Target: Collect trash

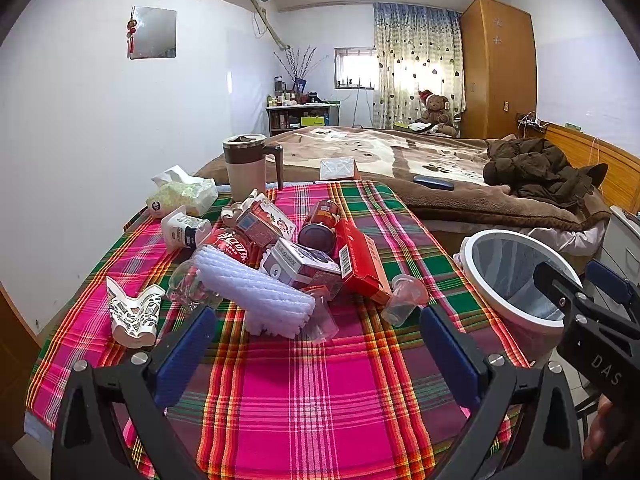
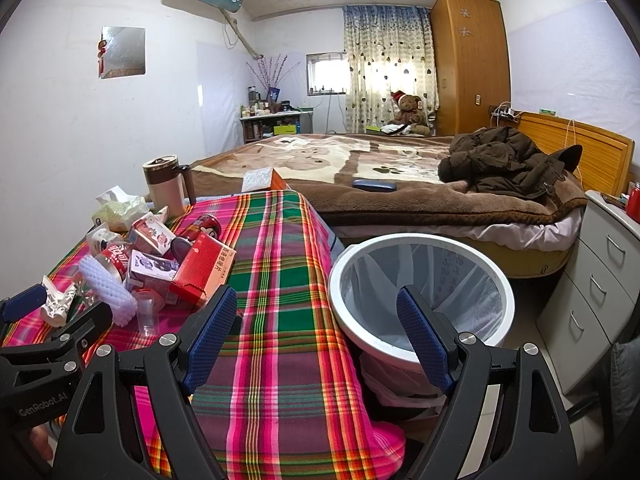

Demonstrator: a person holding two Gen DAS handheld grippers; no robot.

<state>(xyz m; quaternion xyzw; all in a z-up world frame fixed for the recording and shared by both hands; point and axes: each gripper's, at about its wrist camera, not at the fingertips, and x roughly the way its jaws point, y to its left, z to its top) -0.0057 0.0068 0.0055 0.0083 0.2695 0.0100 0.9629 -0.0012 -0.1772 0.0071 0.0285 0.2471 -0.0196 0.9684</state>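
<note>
**Both claws wide and empty over a littered plaid tabletop**

The left claw (image 1: 316, 344) hangs over the near part of the tabletop (image 1: 320, 420), which is covered in a pink, green and red plaid cloth. Its blue-padded fingers (image 1: 188, 354) stand wide apart and hold nothing. Just beyond them lies the heap of trash: a white foam mesh sleeve (image 1: 260, 300) at the front, a crushed red plastic cola bottle (image 1: 230, 246) behind it, a flat red cardboard box (image 1: 362, 266) leaning at the right of the heap, a dark red tin can (image 1: 320, 226) lying on its side, and a small purple-and-white carton (image 1: 298, 266) between the sleeve and the box. A clear plastic cup (image 1: 404, 298) lies tipped over to the right of the box, and a crumpled white printed paper cup (image 1: 134, 314) lies apart at the left. At the far edge of the tabletop stand a beige-and-brown lidded mug (image 1: 248, 166) and a soft pack of tissues (image 1: 184, 194).

The right claw (image 2: 316, 328) is also spread wide and empty. It hangs at the right edge of the tabletop, one finger over the cloth and the other in front of the round white trash bin (image 2: 420, 356) lined with a pale plastic bag. The bin stands on the floor just beside the tabletop, between it and the brown-blanketed bed (image 2: 400, 196).
</note>
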